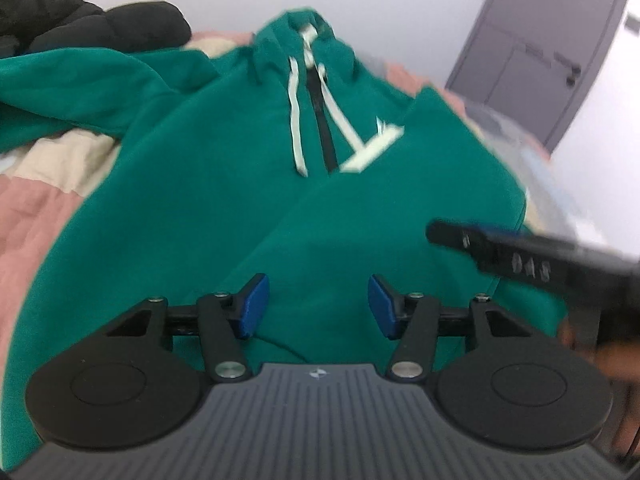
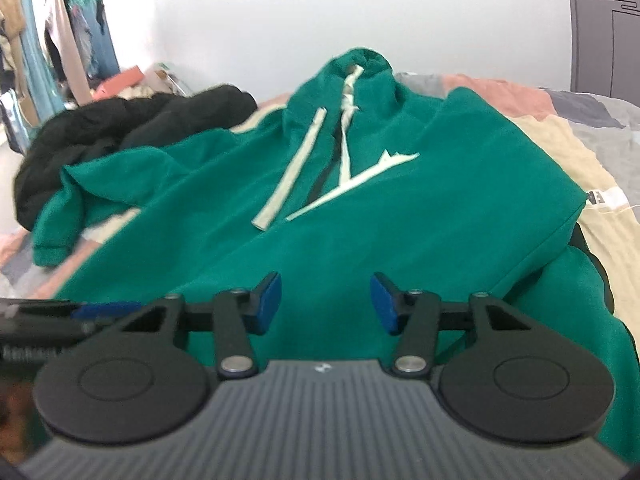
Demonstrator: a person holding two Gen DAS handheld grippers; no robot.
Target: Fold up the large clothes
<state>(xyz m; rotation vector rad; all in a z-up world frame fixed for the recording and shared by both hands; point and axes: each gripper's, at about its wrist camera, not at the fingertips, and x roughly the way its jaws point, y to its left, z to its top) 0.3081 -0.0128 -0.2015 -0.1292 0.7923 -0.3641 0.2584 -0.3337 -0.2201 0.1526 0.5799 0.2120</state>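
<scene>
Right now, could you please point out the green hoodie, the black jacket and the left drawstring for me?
green hoodie [image 2: 440, 216]: right wrist view, on its front chest panel.
black jacket [image 2: 120, 128]: right wrist view, on its crumpled padded bulk.
left drawstring [image 2: 294, 168]: right wrist view, midway along the pale cord.

A bed [image 2: 560, 148] is carrying everything, and a patchwork cover of pink, cream and grey panels [image 1: 36, 208] is lying over it. A green hoodie [image 2: 400, 216] is lying front up across the cover, hood toward the far wall, one sleeve [image 2: 104, 184] trailing out to the left in the right wrist view, white drawstrings [image 2: 292, 172] resting on its chest. A black padded jacket [image 2: 120, 120] is lying bunched on the bed at the far left, touching that sleeve.
</scene>
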